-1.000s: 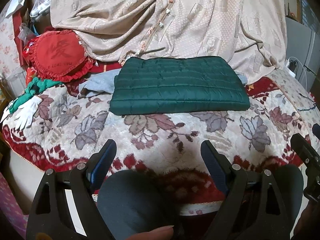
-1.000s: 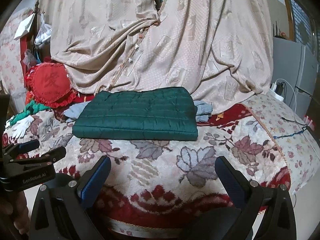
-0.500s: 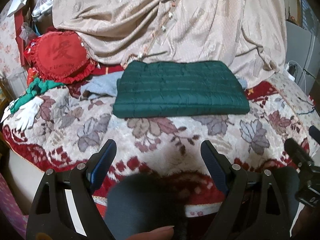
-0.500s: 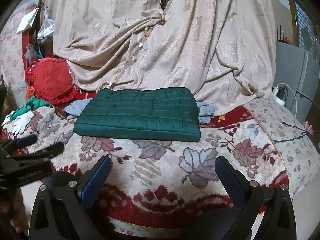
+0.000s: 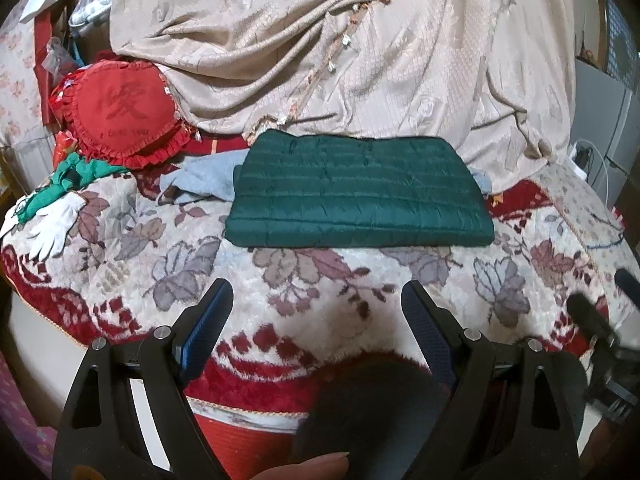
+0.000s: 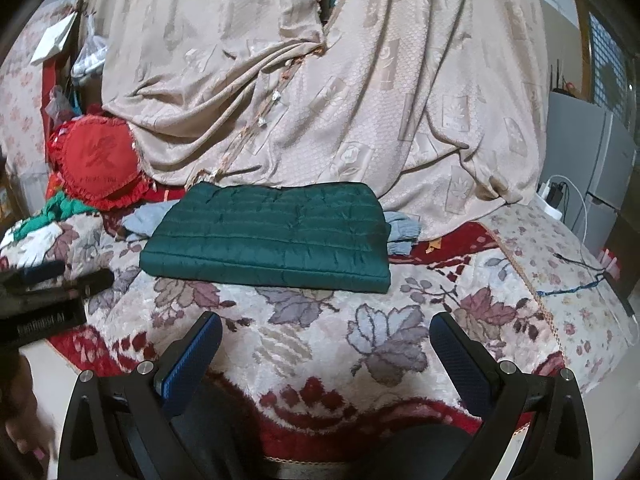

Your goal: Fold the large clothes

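A dark green quilted jacket [image 5: 356, 192] lies folded into a flat rectangle on the floral blanket [image 5: 132, 248]; it also shows in the right wrist view [image 6: 272, 236]. My left gripper [image 5: 316, 304] is open and empty, held back over the blanket's front edge, well short of the jacket. My right gripper [image 6: 326, 336] is open and empty, also near the front edge. The left gripper shows at the left of the right wrist view [image 6: 44, 292], and the right gripper at the right of the left wrist view [image 5: 600, 328].
A grey-blue garment [image 5: 204, 176] lies under the jacket's back, sticking out on both sides. A red frilled cushion [image 5: 124, 114] and a green-and-white cloth [image 5: 52, 204] lie at the left. A beige curtain [image 5: 360, 60] hangs behind. Cables and a power strip [image 6: 556, 196] sit at the right.
Both grippers have pulled back and lifted a little from the bed, so the jacket sits lower and farther in both views. The jacket has not moved. Both stay open.
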### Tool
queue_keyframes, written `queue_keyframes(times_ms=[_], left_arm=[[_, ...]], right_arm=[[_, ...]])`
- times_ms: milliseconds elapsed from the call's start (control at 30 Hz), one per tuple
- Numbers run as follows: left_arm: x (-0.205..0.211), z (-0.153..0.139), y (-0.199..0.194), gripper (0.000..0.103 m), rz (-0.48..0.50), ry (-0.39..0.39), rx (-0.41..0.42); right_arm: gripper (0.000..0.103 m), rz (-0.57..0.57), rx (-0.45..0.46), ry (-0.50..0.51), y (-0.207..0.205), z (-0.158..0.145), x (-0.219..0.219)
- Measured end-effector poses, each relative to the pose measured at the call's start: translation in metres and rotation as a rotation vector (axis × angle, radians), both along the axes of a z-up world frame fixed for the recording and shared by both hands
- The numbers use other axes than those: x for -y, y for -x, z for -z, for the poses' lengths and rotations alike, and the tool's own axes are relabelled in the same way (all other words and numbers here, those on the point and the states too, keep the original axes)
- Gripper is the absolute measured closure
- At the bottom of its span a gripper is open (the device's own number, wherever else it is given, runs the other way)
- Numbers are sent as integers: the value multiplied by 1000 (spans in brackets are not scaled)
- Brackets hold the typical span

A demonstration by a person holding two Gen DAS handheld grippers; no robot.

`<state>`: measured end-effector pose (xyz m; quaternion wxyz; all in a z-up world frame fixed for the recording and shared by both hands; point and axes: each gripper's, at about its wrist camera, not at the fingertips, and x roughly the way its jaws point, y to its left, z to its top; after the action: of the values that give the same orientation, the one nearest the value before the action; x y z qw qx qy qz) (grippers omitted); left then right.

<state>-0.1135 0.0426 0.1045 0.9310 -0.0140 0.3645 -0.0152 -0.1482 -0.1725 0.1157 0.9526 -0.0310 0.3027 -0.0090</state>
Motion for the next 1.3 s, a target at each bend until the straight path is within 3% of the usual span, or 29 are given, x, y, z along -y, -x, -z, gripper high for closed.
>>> queue_keyframes(times_ms=[433,700,1300], left_arm=[[3,3,-3,17,-3,4,-5],[2,7,-4,17,-22,-18,-12],[-4,19,-8,17,-36,5,-46]], right_arm=[[0,-24,2,13,7,-8,-1],[0,-44,48,-36,5,-25,0],[0,-44,17,-40,2,-8,1]])
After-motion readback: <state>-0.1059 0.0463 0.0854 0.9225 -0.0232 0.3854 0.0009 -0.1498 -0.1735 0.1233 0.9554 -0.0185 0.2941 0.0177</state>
